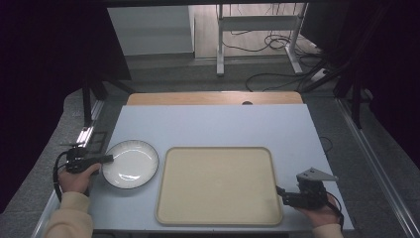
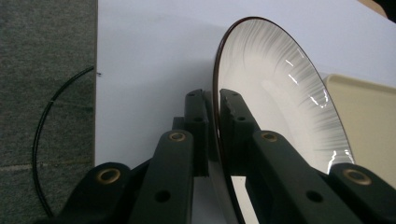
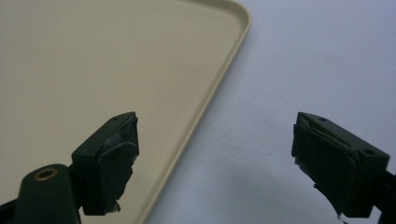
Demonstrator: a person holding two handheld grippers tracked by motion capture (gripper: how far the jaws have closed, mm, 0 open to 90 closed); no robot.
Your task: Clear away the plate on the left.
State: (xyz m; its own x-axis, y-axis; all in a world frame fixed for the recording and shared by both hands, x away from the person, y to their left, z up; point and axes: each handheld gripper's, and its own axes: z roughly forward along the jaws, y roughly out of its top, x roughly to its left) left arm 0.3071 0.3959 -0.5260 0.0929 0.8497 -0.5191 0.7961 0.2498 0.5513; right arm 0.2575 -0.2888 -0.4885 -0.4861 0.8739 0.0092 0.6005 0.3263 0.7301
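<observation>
At lower left, left gripper (image 1: 108,158) pinches the white plate's (image 1: 131,164) rim; such a thin edge-hold could slip when lifted. Right gripper (image 3: 215,154) gapes, unladen, astride the beige tray's (image 1: 218,218) edge.

We're looking at a lab-style recording bay, not a home. A pale work table (image 1: 213,124) sits on grey carpet (image 1: 356,148), with a wooden desk edge (image 1: 213,98) just beyond it. At the far side, black cables (image 1: 267,42) sprawl over the floor around a metal frame stand (image 1: 257,29). Dark curtains (image 1: 39,74) close in left and right.
</observation>
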